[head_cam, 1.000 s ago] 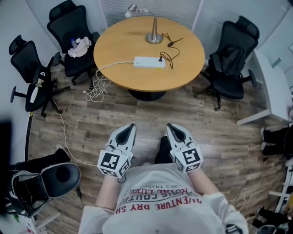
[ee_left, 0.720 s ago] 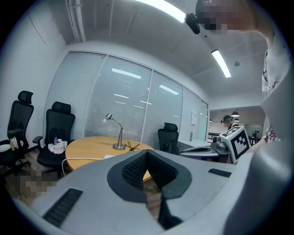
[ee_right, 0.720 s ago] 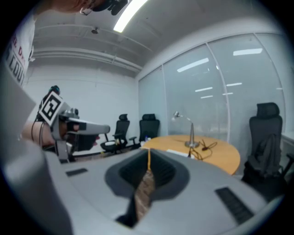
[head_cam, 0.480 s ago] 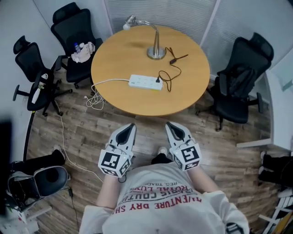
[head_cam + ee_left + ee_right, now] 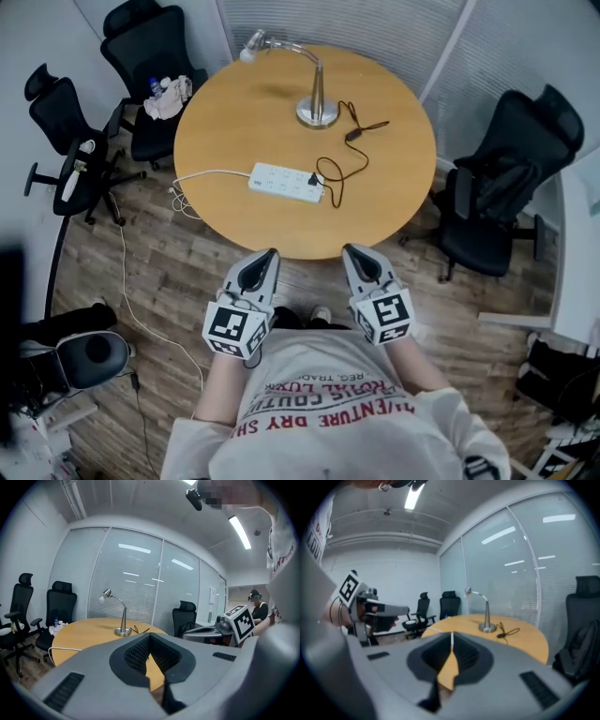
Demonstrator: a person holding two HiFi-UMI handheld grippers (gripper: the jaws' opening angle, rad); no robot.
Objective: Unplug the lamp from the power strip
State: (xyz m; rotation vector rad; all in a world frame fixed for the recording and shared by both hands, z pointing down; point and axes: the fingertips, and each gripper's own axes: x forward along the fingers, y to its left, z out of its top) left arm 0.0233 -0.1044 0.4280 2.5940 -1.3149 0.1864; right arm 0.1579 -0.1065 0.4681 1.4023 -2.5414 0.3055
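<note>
A silver gooseneck lamp [image 5: 314,101] stands at the far side of a round wooden table [image 5: 394,187]. Its black cord [image 5: 339,157] loops down to a white power strip [image 5: 285,182] near the table's middle, where the plug sits in the strip's right end. The lamp [image 5: 123,620] shows small in the left gripper view and again as the lamp [image 5: 486,616] in the right gripper view. My left gripper [image 5: 266,259] and right gripper [image 5: 352,255] are held side by side just short of the table's near edge, both shut and empty.
Black office chairs stand round the table: two chairs [image 5: 150,66] at the left and one chair [image 5: 506,187] at the right. The strip's white cable [image 5: 192,178] runs off the left edge to the wooden floor. Glass partitions rise behind the table.
The person has walked toward the table. It now lies closer, and both grippers, still shut, reach nearly to its near edge.
</note>
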